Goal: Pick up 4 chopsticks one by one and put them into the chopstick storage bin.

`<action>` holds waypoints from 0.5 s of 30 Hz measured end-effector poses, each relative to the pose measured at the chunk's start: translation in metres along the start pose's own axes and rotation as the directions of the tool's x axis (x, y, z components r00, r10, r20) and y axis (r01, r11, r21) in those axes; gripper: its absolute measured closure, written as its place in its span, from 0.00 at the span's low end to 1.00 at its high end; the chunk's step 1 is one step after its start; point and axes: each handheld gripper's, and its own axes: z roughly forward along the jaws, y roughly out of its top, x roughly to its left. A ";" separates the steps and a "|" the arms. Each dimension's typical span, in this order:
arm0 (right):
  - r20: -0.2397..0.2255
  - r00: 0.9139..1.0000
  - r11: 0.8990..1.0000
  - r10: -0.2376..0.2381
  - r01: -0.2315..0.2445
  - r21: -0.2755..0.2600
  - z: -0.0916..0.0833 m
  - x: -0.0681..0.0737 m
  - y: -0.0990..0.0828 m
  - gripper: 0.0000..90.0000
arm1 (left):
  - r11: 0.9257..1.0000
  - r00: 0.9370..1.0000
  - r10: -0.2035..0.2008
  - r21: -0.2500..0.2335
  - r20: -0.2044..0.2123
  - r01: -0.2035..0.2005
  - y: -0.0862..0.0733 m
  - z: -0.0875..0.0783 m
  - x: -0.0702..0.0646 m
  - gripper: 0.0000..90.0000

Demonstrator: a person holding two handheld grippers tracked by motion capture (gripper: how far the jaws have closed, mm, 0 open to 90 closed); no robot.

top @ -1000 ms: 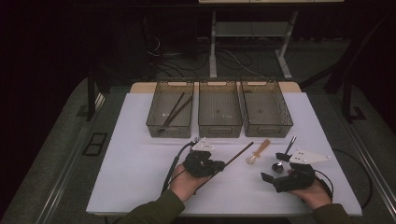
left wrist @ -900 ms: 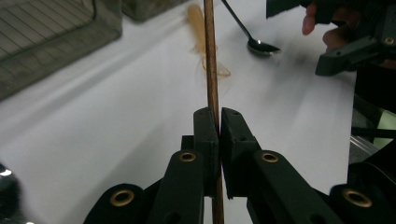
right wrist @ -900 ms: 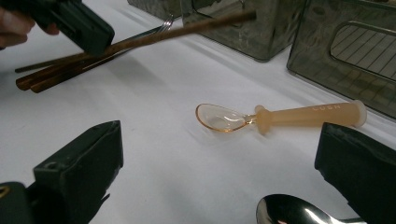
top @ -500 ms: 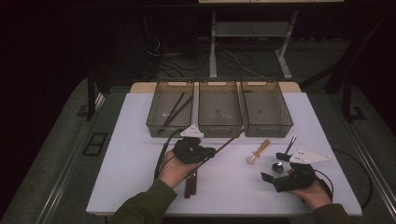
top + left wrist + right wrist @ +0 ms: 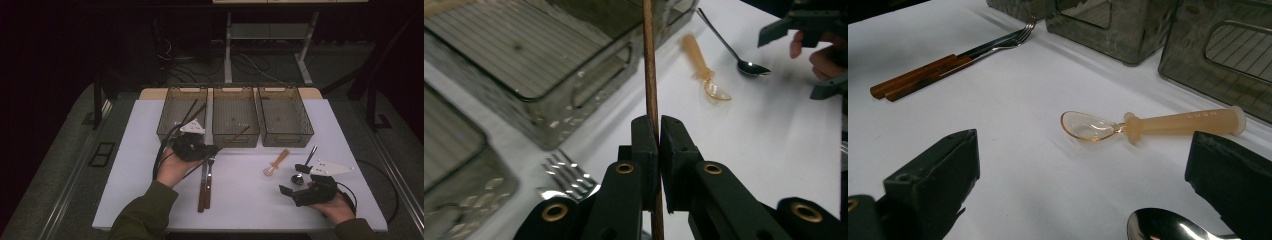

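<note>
Left gripper [image 5: 658,131]: jaws clamped on one brown chopstick [image 5: 650,65], lifted near the trays; right gripper [image 5: 1083,185]: jaws wide apart, empty, beside amber spoon [image 5: 1153,123]

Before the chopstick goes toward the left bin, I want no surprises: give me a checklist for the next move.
1. Left gripper shut on the chopstick: ok.
2. Chopstick lifted off the table: ok.
3. Left bin has room beside the chopsticks inside it: ok.
4. Two forks lie below the path, untouched: ok.
5. Right gripper open, parked by the spoons: ok.
6. Grip centred along the chopstick: cannot tell.
</note>
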 end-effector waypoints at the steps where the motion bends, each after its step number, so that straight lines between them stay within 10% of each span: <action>1: -0.001 1.000 1.000 -0.003 0.003 0.001 0.001 0.000 0.000 0.01 | 1.000 1.000 0.000 -0.003 -0.003 0.000 0.002 -0.002 0.002 0.94; 15: 0.006 1.000 1.000 -0.008 0.008 0.003 0.001 0.000 0.000 0.01 | 1.000 0.995 -0.006 0.003 -0.095 0.006 0.028 -0.023 0.038 0.94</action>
